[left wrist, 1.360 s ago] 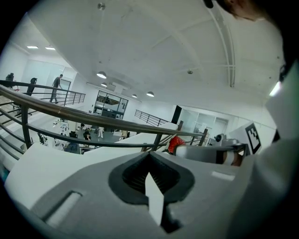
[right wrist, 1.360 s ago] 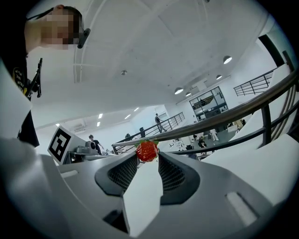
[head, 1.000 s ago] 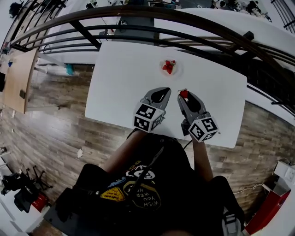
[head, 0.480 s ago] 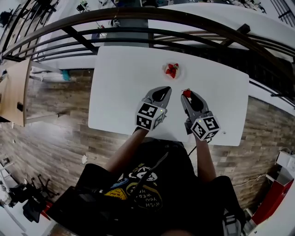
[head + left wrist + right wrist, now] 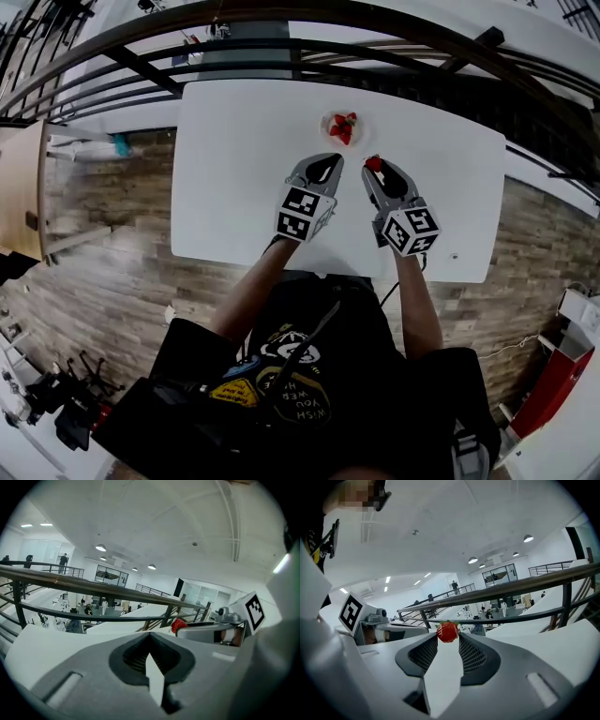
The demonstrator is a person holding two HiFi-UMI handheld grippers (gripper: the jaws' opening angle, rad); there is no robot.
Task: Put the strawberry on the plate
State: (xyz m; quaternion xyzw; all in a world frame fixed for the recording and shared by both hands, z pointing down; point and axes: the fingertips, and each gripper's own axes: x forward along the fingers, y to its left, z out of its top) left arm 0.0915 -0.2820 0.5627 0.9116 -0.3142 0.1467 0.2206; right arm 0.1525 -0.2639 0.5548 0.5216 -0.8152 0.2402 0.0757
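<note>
One strawberry point(image 5: 447, 632) is pinched at your right gripper point(image 5: 374, 169) tips, lifted for carrying to the far plate point(image 5: 328, 126); your left gripper point(image 5: 324, 163) hangs pressed together, empty

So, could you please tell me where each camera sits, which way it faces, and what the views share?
Head view: on the person's head, facing steeply down at the white table and plate; shows torso, forearms, left claw and right claw.
Left gripper view: rides the left claw, looking along its closed jaws toward the railing and ceiling.
Right gripper view: rides the right claw, looking along jaws pinching the strawberry toward that railing.
Shared: each gripper view catches the other claw sideways; all three show the held strawberry.
</note>
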